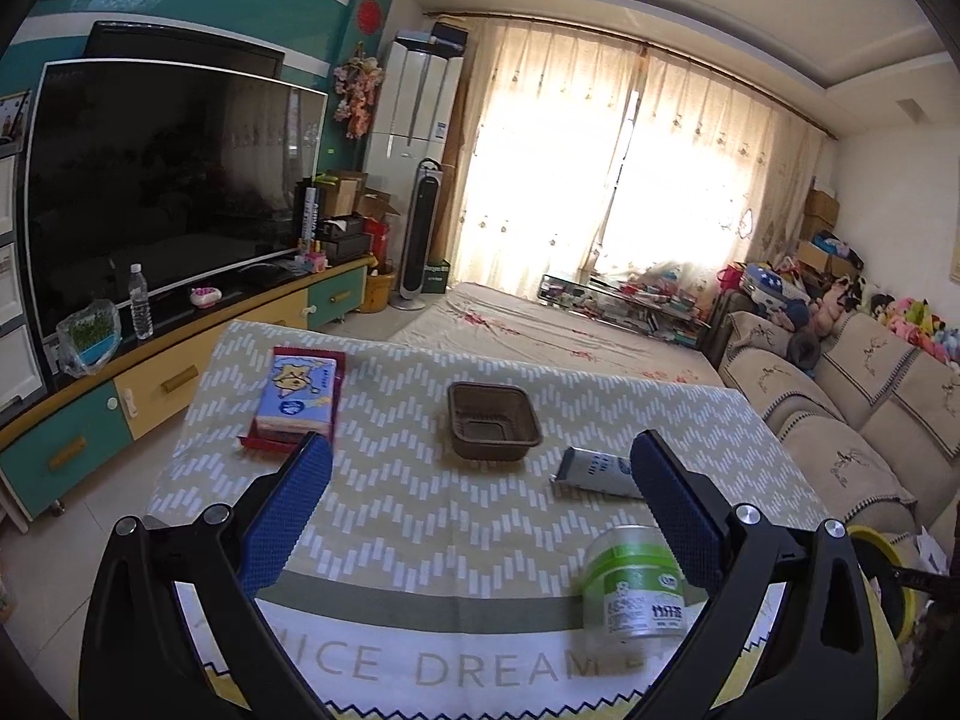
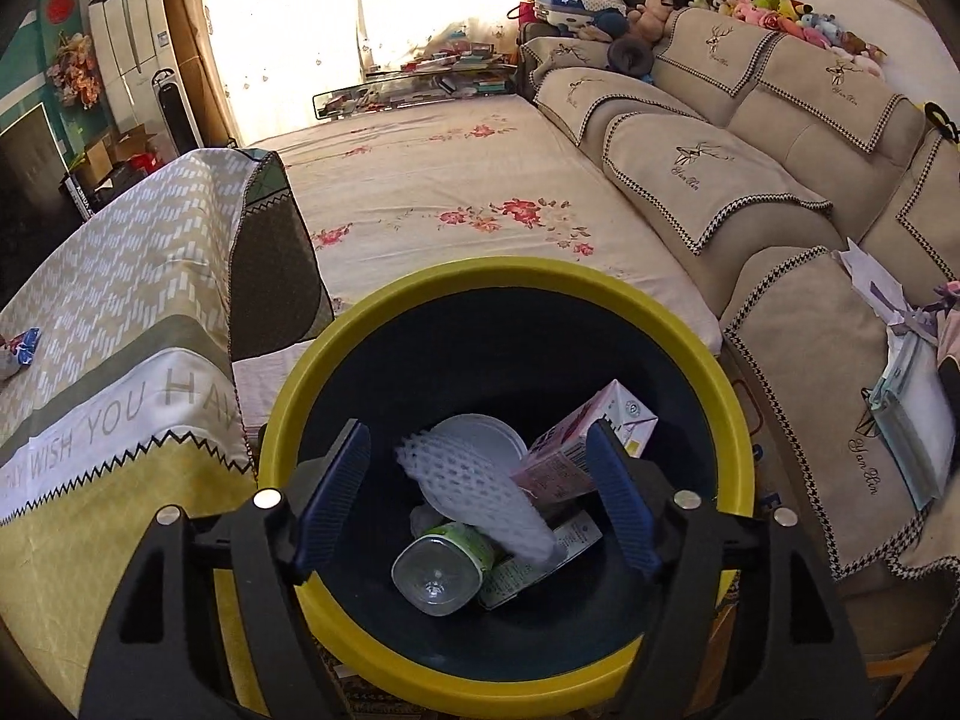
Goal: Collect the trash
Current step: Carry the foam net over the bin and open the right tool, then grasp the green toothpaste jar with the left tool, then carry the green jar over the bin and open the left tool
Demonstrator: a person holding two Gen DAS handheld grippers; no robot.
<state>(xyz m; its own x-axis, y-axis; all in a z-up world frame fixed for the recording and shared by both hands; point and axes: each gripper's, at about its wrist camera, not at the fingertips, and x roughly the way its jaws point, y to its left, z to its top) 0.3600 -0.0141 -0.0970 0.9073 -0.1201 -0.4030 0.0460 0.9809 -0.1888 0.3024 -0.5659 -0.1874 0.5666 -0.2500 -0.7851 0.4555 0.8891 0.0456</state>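
Observation:
My left gripper [image 1: 480, 456] is open and empty above the table. A green-and-white plastic cup [image 1: 636, 582] stands near its right finger. A grey squeezed tube [image 1: 594, 471] lies beyond the cup. A brown plastic tray [image 1: 493, 420] sits mid-table. My right gripper [image 2: 480, 450] is open and empty over a yellow-rimmed bin [image 2: 504, 282]. Inside the bin lie a white foam net [image 2: 480, 492], a pink carton [image 2: 576, 444], a white lid and a green-labelled cup [image 2: 444, 564].
A tissue pack on a red box [image 1: 297, 399] sits at the table's left. A crumpled wrapper [image 2: 18, 351] lies on the tablecloth. A sofa [image 2: 780, 138] stands to the right, a TV cabinet [image 1: 150, 372] to the left, a floral mattress [image 2: 450, 180] beyond.

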